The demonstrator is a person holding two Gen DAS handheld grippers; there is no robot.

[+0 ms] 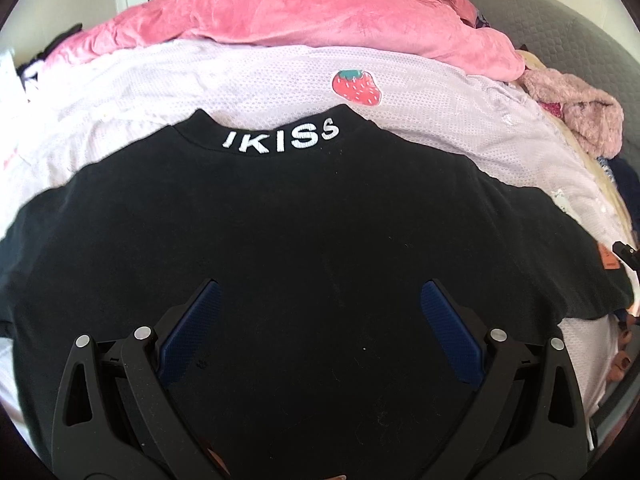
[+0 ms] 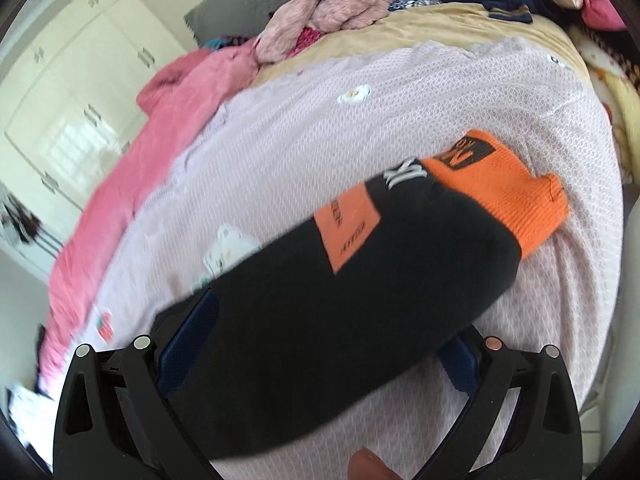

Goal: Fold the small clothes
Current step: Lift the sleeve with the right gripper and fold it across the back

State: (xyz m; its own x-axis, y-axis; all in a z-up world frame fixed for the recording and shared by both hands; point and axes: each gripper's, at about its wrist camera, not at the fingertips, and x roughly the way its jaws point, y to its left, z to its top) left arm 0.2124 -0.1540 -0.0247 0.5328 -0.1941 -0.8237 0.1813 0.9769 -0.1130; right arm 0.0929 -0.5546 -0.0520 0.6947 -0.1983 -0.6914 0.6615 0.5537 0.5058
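Hovering over black top [image 1: 312, 240], left claw [image 1: 320, 304] wide open, empty; right claw [image 2: 332, 320] wide around sleeve [image 2: 360, 264].

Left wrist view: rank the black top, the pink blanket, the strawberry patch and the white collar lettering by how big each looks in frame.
1. Black top, though it lies nearest the camera, which inflates it.
2. Pink blanket.
3. White collar lettering.
4. Strawberry patch, close to the lettering in apparent size.

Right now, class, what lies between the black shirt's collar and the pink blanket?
In the left wrist view, lilac sheet with a strawberry print lies between black shirt and pink blanket.
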